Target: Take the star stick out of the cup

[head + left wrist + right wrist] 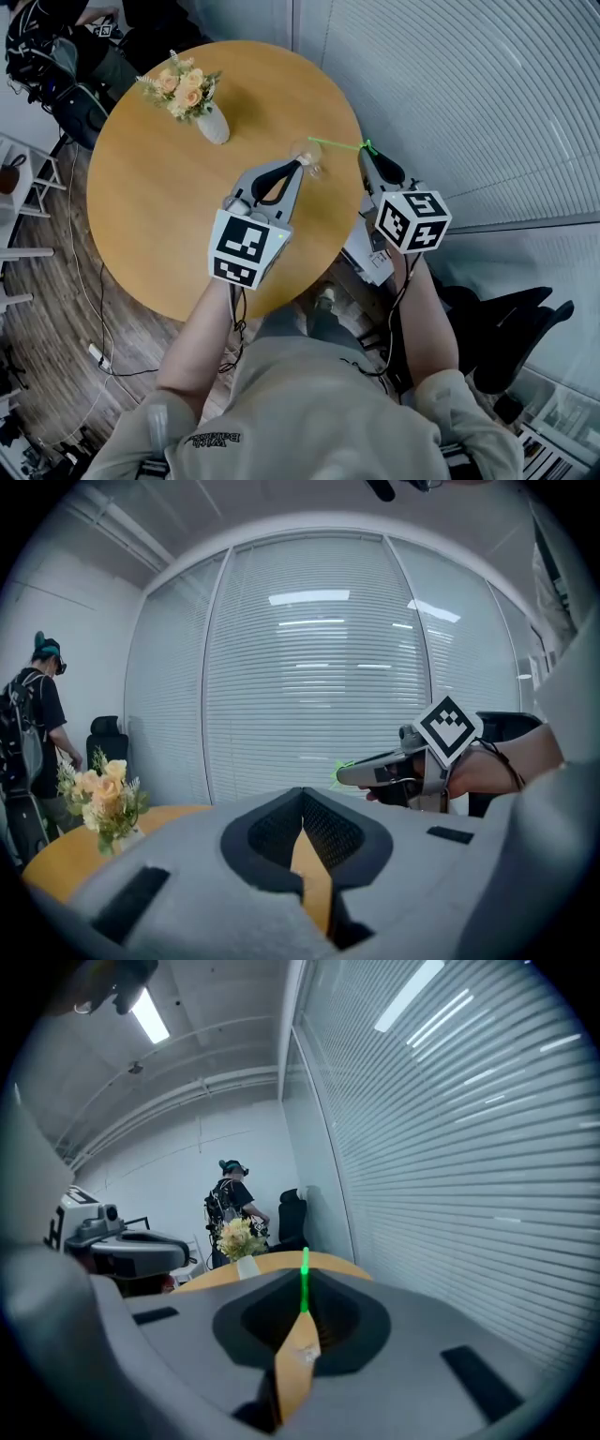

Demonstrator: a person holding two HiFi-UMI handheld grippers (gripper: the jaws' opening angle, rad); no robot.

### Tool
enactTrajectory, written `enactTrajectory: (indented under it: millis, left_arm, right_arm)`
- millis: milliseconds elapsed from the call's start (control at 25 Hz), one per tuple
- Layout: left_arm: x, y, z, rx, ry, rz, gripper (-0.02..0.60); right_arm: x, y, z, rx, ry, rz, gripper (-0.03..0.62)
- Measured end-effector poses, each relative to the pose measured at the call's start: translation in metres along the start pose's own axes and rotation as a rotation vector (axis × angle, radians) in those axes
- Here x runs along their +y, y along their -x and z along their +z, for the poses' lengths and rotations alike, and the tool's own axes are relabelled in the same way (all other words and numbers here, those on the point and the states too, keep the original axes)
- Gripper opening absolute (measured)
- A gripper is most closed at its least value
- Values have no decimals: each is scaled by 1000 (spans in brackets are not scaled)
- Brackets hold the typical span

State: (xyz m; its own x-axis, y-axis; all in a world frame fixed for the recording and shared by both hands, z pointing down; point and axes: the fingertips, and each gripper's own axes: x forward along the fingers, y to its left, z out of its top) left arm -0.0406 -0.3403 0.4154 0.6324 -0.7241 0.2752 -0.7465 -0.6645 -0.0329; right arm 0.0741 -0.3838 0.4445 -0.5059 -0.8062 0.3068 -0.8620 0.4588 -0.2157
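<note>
**Step in hand: drawing the star stick from the cup**

Head view: the right gripper clamps the green stick, whose far end is over the cup. The left gripper, jaws together, sits beside the cup.
Left gripper view: nothing between its jaws.
Right gripper view: the stick is pinched at the tips.
Next, likely: carry it clear.

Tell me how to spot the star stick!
Find the round wooden table, then its far right edge, where the right hand-held gripper reaches in. Pinched in its shut jaws is the star stick, by the clear cup. It is the only thin, bright green rod there.
</note>
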Motion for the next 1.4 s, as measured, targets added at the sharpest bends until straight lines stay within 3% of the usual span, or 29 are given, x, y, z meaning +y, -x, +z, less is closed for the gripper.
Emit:
enactTrajectory:
  millis: [480,680,880,1000,1280,1400]
  left_arm:
    - [-9,52,97,-182,-133,57,21]
    - [-21,76,131,-244,-209,67,21]
    - [-41,105,169,-321,-261,85,21]
    - [-49,120,175,-344,-244,96,21]
    - [-50,139,168,-362,-205,121,21]
    - [-56,143,155,-347,-209,125,21]
  right_arm:
    - [52,88,123,-271,142,25,37]
    - [80,129,156,-360,230,29,37]
    - [102,176,176,-455,229,54,37]
    - [106,204,183,-495,234,45,38]
    - [105,224,163,-445,262,17,37]
    - [100,218,146,-405,226,25,37]
